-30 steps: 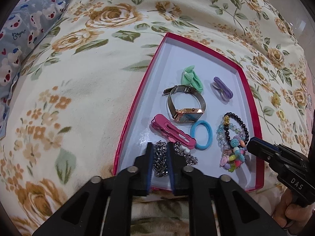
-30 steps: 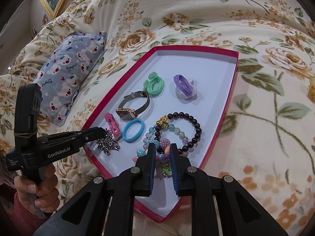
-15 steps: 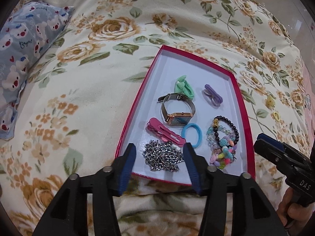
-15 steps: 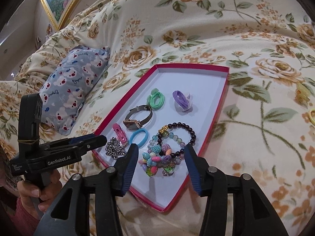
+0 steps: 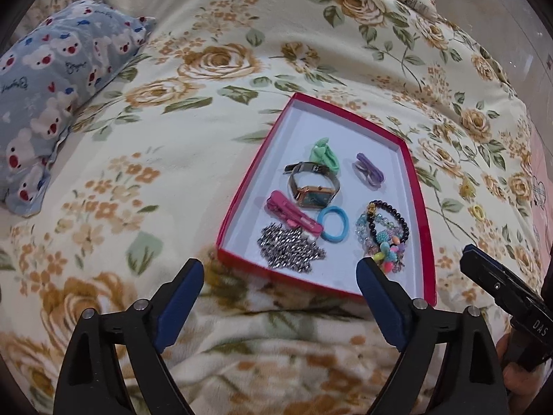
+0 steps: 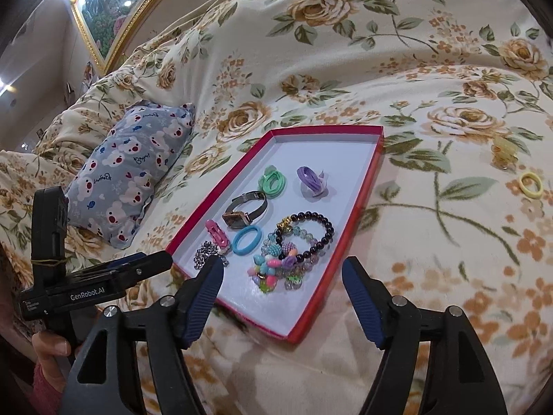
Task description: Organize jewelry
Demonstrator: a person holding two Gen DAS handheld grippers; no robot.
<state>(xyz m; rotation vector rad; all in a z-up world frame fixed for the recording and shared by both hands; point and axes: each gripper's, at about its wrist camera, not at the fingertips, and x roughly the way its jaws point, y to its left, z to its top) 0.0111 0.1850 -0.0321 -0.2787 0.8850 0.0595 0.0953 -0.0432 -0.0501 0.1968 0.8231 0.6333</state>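
Observation:
A red-rimmed tray [image 5: 242, 186] [image 6: 366, 186] lies on the floral bedspread. It holds a silver chain [image 5: 292, 249] [image 6: 206, 255], pink clip [image 5: 290, 215], watch [image 5: 312, 190] [image 6: 246, 211], blue hair tie [image 5: 332, 224] [image 6: 246, 239], green tie [image 5: 325, 156], purple tie [image 5: 369, 174] and beaded bracelets [image 5: 383, 235] [image 6: 293, 245]. My left gripper [image 5: 280, 278] is open and empty, just short of the tray's near edge. My right gripper [image 6: 281, 276] is open and empty above the tray's near corner. A yellow hair tie [image 6: 531, 184] and yellow clip [image 6: 504, 150] lie on the bedspread to the right.
A blue bear-print pillow [image 5: 52, 79] [image 6: 131, 169] lies left of the tray. A framed picture [image 6: 114, 7] hangs on the wall behind the bed. The bedspread [image 5: 145, 159] is soft and uneven.
Both grippers opened and drew back from the tray. The left let go of the silver chain; the right let go of the beaded bracelets. Both pieces now rest in the tray.

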